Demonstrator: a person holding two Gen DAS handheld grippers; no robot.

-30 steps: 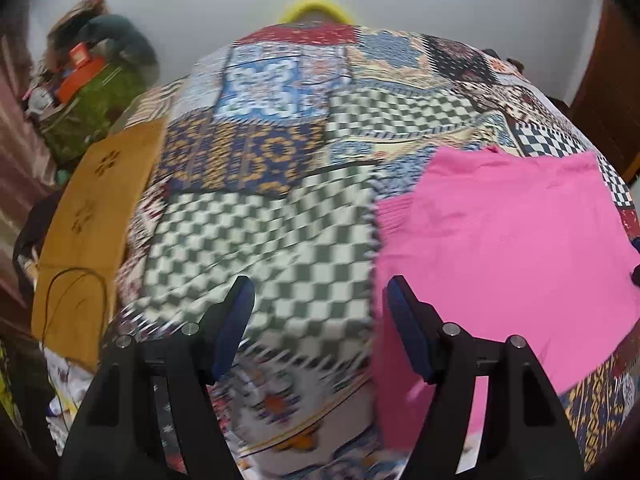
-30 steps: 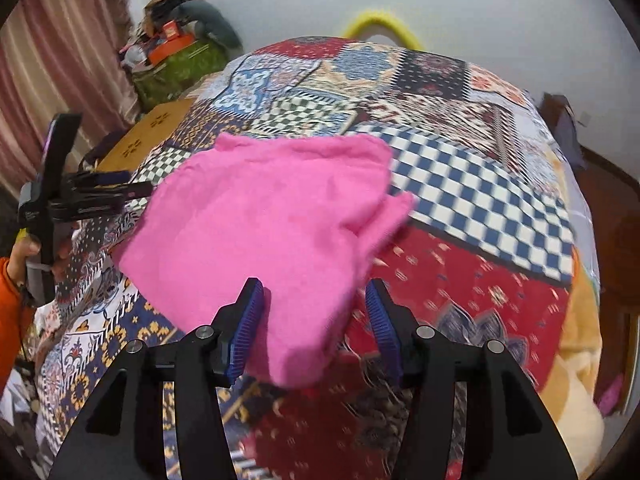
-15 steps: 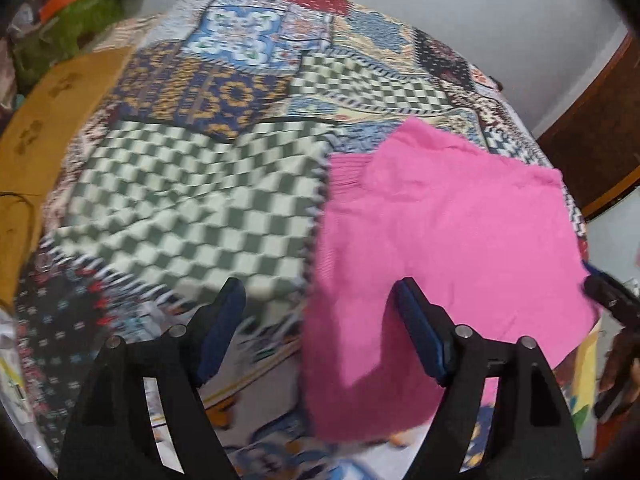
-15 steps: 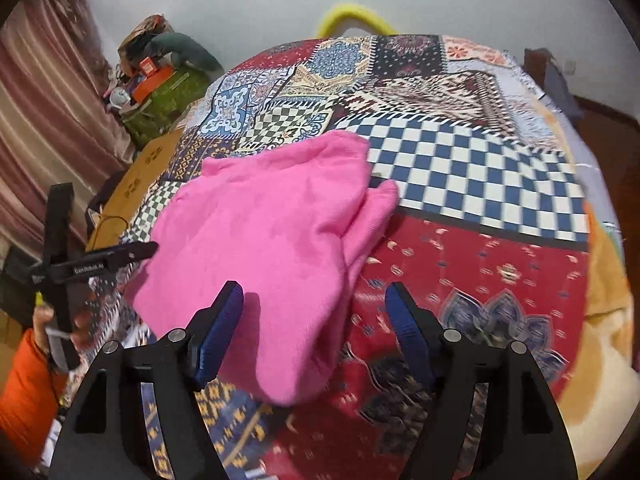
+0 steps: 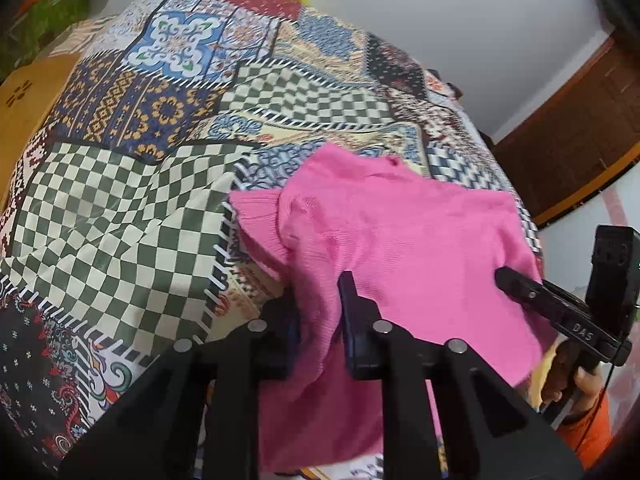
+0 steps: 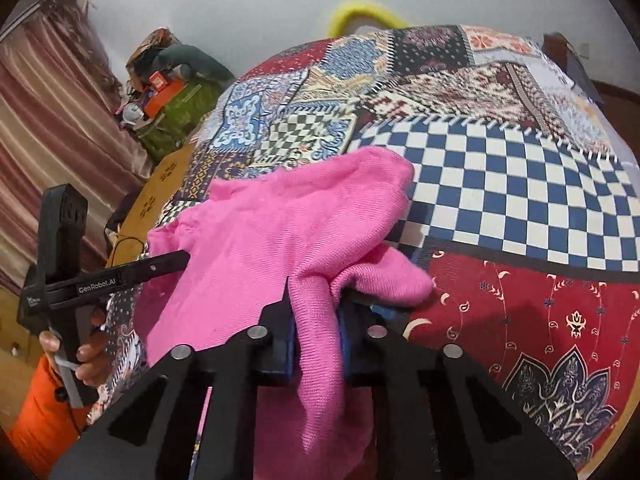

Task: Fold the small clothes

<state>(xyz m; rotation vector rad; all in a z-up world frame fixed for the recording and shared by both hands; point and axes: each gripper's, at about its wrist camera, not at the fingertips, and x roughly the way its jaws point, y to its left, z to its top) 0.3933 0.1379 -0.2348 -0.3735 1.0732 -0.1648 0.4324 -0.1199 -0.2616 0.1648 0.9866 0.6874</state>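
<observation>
A small pink knit garment [image 5: 400, 248] lies on the patchwork bedspread [image 5: 120, 208]. My left gripper [image 5: 318, 320] is shut on its near left hem, with pink cloth pinched between the blue pads. My right gripper [image 6: 316, 328] is shut on the near right part of the same garment [image 6: 280, 232], with a sleeve bunched beside it. Each gripper shows in the other's view: the right gripper [image 5: 504, 276] at the garment's right edge, the left gripper [image 6: 180, 258] at its left edge.
A yellow wooden board [image 5: 24, 92] runs along the bed's left side. A cluttered green pile [image 6: 168, 100] and a striped curtain [image 6: 48, 128] stand at the left. A brown wooden door [image 5: 580, 136] is at the right. A yellow ring [image 6: 364, 10] shows behind the bed.
Both grippers were open above the garment. They have moved down onto its near edge and closed on the pink cloth.
</observation>
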